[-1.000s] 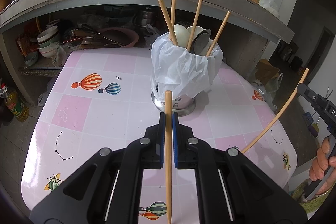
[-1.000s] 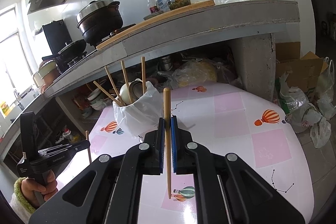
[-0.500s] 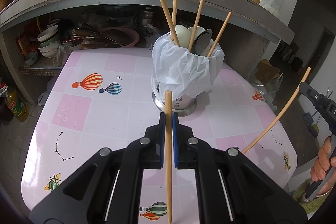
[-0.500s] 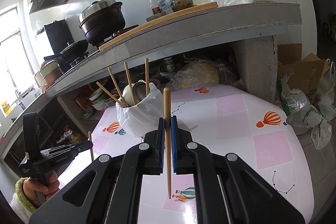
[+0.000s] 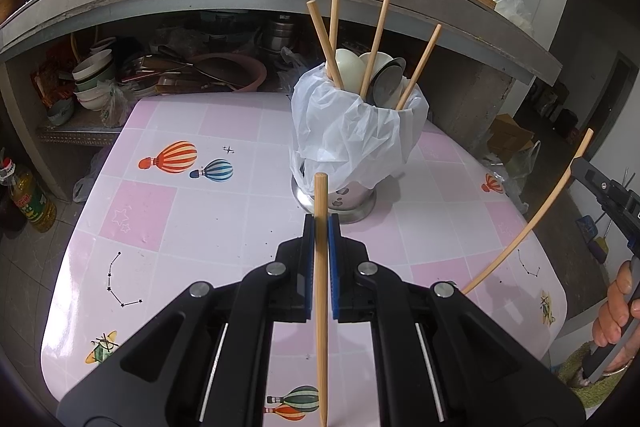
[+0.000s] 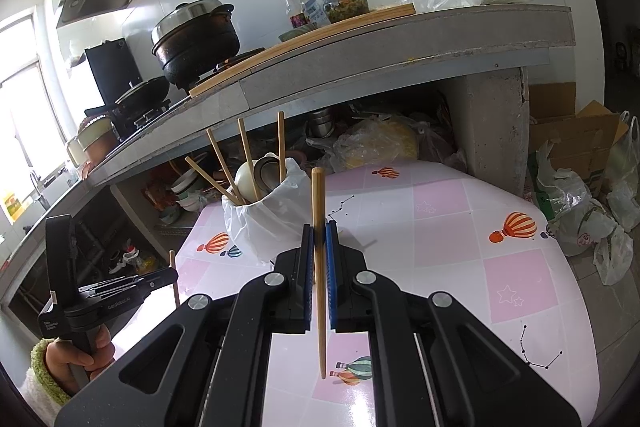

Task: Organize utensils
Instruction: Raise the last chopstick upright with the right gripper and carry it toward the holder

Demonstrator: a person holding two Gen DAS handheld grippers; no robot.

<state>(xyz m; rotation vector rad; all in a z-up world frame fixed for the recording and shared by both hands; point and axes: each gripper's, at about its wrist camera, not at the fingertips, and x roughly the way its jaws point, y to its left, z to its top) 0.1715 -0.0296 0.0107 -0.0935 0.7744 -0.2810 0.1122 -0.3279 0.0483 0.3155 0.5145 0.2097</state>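
Holder [image 5: 360, 131] nearer, beyond both chopstick-gripping claws.

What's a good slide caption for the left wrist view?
Left gripper clamps an upright chopstick before the bag-lined utensil holder on the pink table.

My left claw [image 5: 320, 227] is clamped shut, its blue-padded fingers [image 5: 309, 267] squeezed in from both sides with only a thin gap between them, and it points level and forward, held up off the surface. My right claw [image 6: 319, 233] is closed just as tightly and also faces forward, raised a little higher. Seen from the right wrist, my left hand [image 6: 78, 355] grips its handle low at the left edge, a fuzzy green cuff at the wrist; seen from the left wrist, my right hand [image 5: 614, 311] curls around its handle at the far right.
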